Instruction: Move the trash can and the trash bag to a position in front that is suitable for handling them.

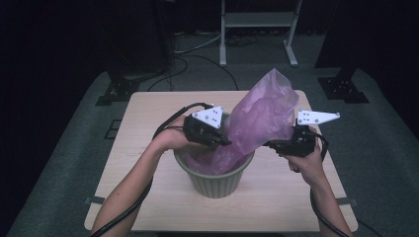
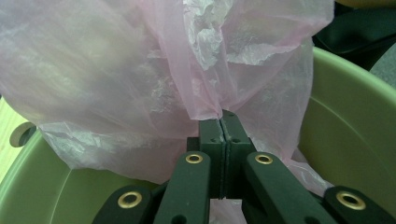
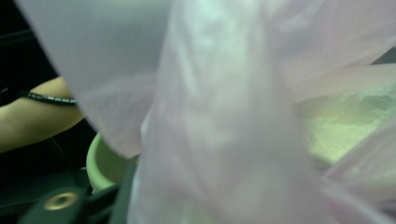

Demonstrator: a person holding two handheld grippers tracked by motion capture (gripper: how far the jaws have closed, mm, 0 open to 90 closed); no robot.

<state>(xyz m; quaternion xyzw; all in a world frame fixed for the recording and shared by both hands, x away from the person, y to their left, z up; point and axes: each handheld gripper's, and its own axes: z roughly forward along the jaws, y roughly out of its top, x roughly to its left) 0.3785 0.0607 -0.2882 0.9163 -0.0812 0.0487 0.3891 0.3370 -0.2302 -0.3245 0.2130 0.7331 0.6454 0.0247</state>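
The high view looks down and forward on the table (image 1: 148,106). Both gripper views sit very near the pink bag (image 2: 116,70) and green bin (image 2: 345,121).

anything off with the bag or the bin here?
Bag's not seated. The pink bag billows up and to the right of the green bin, with just its lower end inside. The left gripper is shut on a fold of it over the bin. No tear or spill visible.
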